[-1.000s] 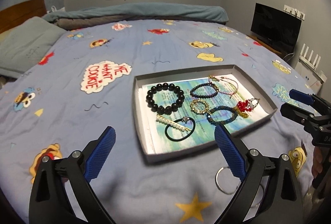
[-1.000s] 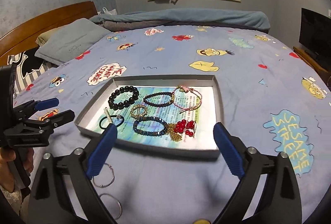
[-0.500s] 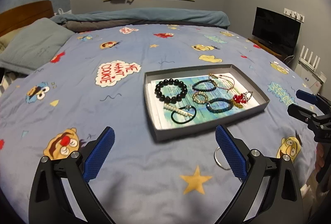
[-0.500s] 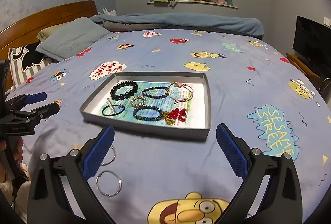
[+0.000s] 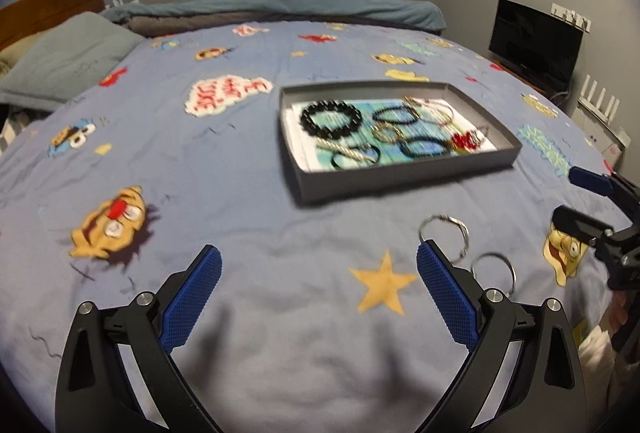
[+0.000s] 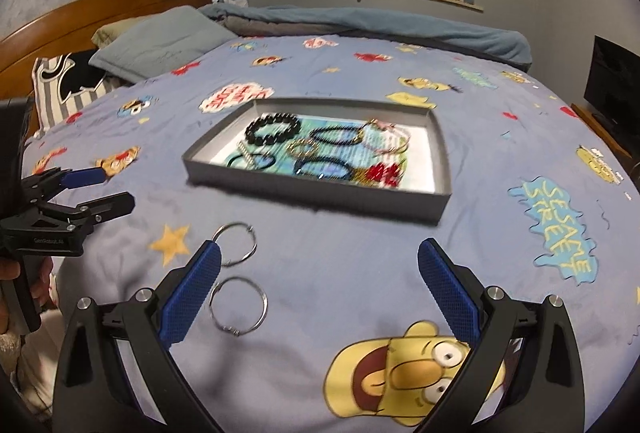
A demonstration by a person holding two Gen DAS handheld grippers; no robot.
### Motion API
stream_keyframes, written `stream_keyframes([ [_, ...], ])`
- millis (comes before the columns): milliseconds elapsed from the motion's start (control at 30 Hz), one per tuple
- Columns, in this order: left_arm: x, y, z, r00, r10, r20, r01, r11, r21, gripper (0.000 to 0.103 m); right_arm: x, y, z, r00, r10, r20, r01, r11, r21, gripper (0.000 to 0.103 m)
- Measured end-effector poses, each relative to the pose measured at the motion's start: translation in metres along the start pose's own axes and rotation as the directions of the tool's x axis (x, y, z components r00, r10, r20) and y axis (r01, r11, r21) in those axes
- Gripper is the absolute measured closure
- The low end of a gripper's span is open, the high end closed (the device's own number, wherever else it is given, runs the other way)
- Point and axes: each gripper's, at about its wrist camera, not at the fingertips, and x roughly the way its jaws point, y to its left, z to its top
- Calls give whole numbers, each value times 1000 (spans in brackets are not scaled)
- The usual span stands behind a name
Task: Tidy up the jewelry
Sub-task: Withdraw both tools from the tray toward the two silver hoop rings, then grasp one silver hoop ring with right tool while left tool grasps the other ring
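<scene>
From the left wrist, the left gripper hangs released over the blue cartoon bedspread; the grey tray of bracelets sits at one o'clock, two metal rings at three. From the right wrist, the right gripper is released too, tray at twelve, rings by its left finger.

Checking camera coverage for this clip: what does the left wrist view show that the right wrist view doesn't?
Only the left wrist view: the white router by the wall and the left tool from behind. Only the right wrist view: the striped pillow and the "Sesame Street" print. Both: the grey tray of bracelets, two metal rings on the bedspread, both tools open and empty.
</scene>
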Motion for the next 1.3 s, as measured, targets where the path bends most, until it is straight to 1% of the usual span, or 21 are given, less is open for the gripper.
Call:
stream_keyframes([
  [167,10,-10,-13,1000,-12,-20,12,1000,12,6,12,13,-17,999,30,-30,-31,999,-34,6],
  [267,16,-13,-16,999,-8,-36,9,1000,20,6,18,20,-29,998,50,-44,-52,997,-56,6],
  [367,19,-13,-18,999,-19,-40,20,1000,13,6,24,25,-38,996,73,-45,-76,996,-56,6],
  [467,20,-14,-19,999,-26,-39,27,999,17,6,32,30,-46,996,77,-51,-80,995,-58,9],
  [500,21,-15,-19,999,-28,-39,29,999,21,6,33,31,-48,996,77,-53,-81,995,-60,13],
  [567,23,-16,-21,999,-30,-44,31,999,29,6,35,32,-50,996,74,-50,-78,995,-66,16],
  [667,26,-17,-22,998,-41,-50,42,999,27,6,37,40,-51,997,74,-36,-77,992,-97,26],
  [733,28,-19,-23,997,-53,-52,55,998,26,6,37,44,-53,997,73,-30,-76,988,-131,37],
  [767,29,-20,-22,997,-57,-52,58,998,30,6,37,46,-53,997,75,-28,-78,986,-146,40],
  [800,30,-21,-22,997,-58,-52,60,998,34,6,37,48,-54,997,78,-25,-81,984,-158,50],
  [833,31,-23,-22,997,-62,-51,64,997,39,6,37,49,-55,997,75,-20,-77,982,-174,56],
  [867,32,-25,-21,996,-68,-51,70,997,41,6,36,50,-55,998,69,-11,-70,981,-182,56],
  [967,37,-34,-20,993,-103,-54,105,993,46,6,33,43,-54,998,69,13,-66,987,-149,56],
  [1067,42,-47,-18,991,-122,-53,126,989,82,7,30,26,-49,999,31,25,-29,996,-81,56],
  [1167,45,-58,-17,991,-129,-43,133,985,110,8,31,9,-45,1000,6,14,-6,1000,-23,56],
  [1300,55,-71,-14,989,-146,-28,148,982,118,9,31,-13,-44,1000,-7,-1,7,998,55,56],
])
